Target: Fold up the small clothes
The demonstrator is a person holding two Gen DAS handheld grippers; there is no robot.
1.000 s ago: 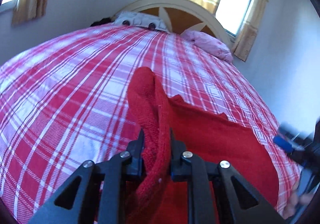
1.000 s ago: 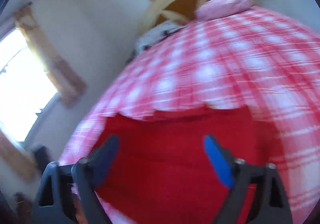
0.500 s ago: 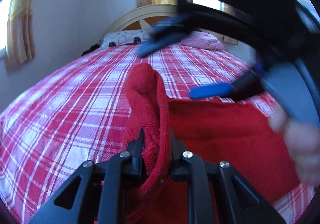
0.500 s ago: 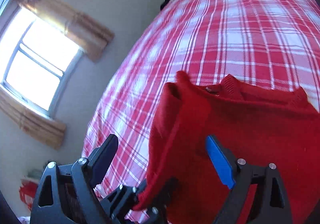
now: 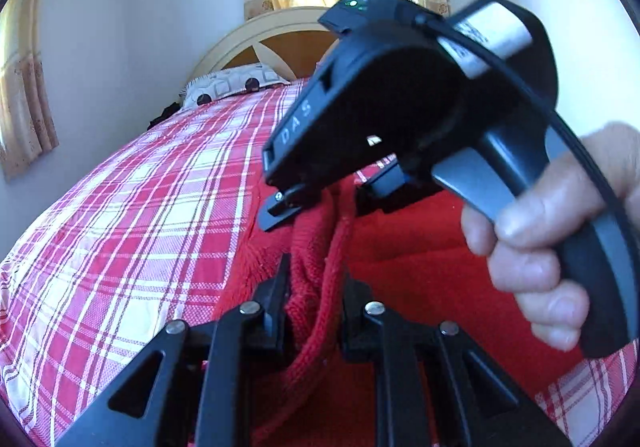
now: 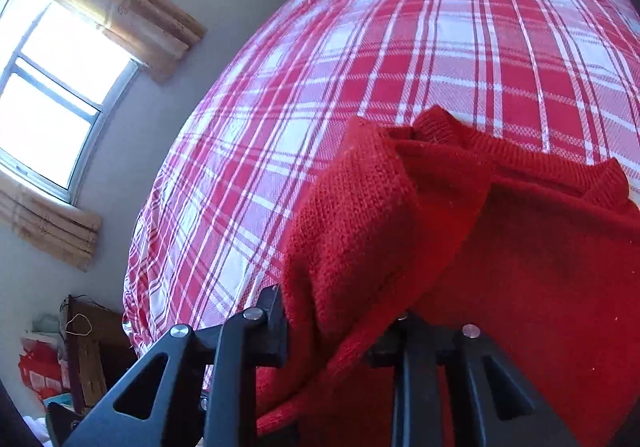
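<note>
A red knitted sweater (image 5: pixel 420 259) lies on a red-and-white plaid bed (image 5: pixel 140 215). My left gripper (image 5: pixel 314 287) is shut on a bunched fold of the sweater's edge. My right gripper (image 5: pixel 320 199) reaches in from the right, held by a hand, just beyond the left one, and its jaws close around the same raised fold. In the right wrist view the right gripper (image 6: pixel 340 311) is shut on a thick fold of the sweater (image 6: pixel 500 247), which drapes over its fingers and hides the pads.
A wooden headboard (image 5: pixel 276 43) and patterned pillow (image 5: pixel 228 87) stand at the bed's far end, with a curtained window behind. Left of the bed in the right wrist view are a window (image 6: pixel 52 87) and a cluttered wooden stand (image 6: pixel 84 347).
My right gripper moved in over the sweater to just beyond my left gripper and closed on the raised fold. My left gripper kept its hold.
</note>
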